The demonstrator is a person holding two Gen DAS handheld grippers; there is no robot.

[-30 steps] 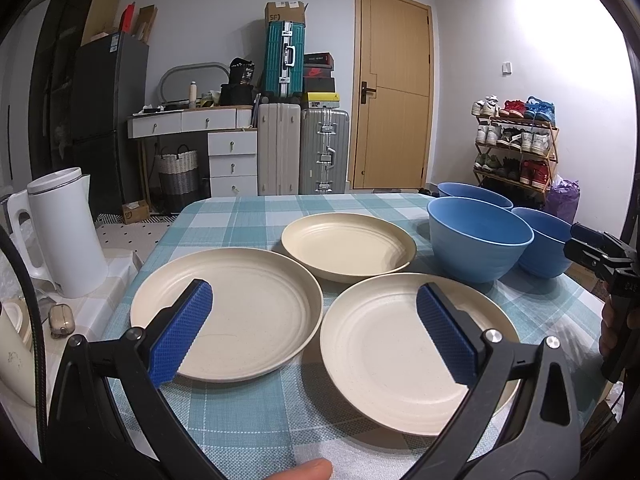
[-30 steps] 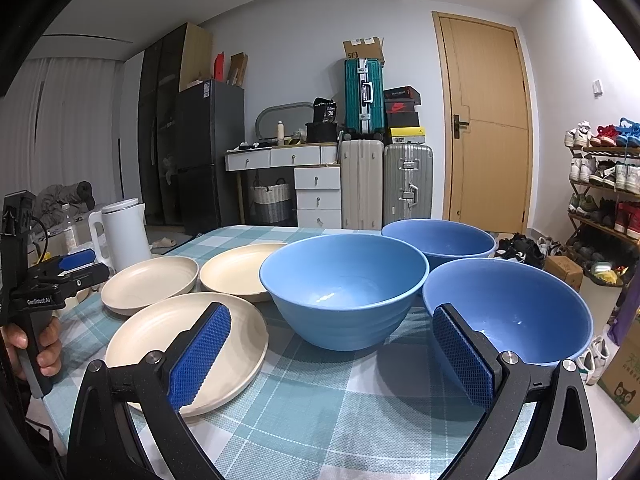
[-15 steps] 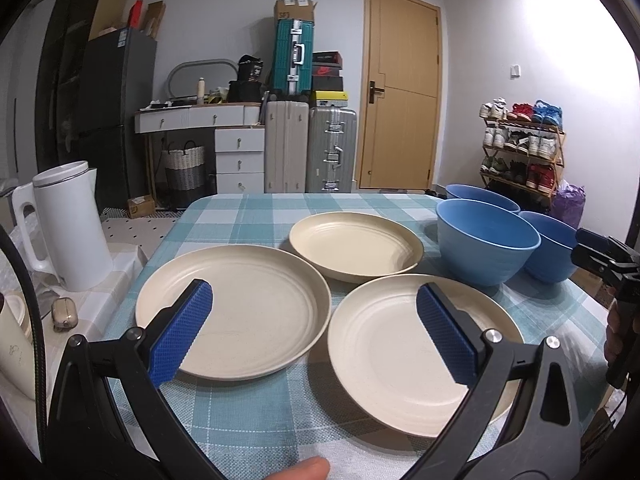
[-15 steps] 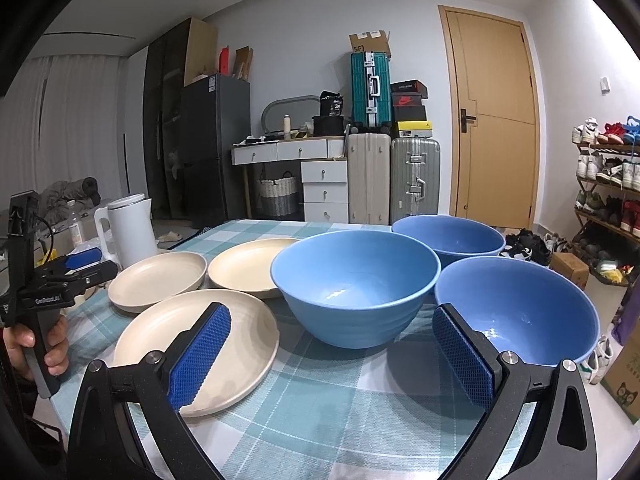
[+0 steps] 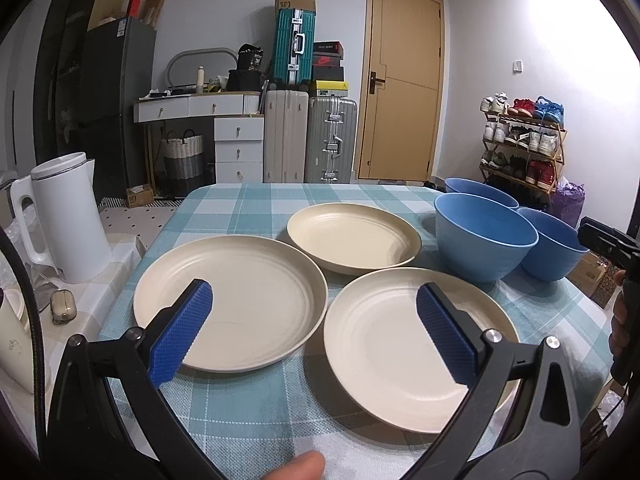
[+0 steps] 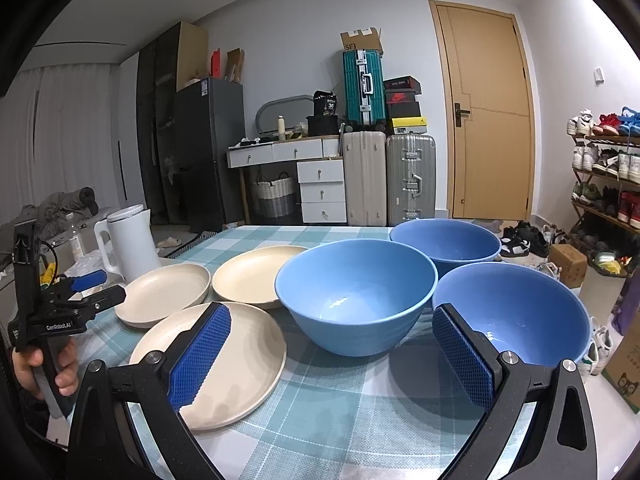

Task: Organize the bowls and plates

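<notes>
Three cream plates (image 5: 230,312) and three blue bowls (image 6: 356,294), all empty, side by side on the checked counter (image 5: 248,412). Left gripper (image 5: 316,334) and right gripper (image 6: 330,356): jaws spread wide, holding nothing.

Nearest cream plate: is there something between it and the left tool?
Nothing visible. The left tool hangs open above the checked table, and the nearest cream plate lies directly ahead with only bare cloth before it.
</notes>
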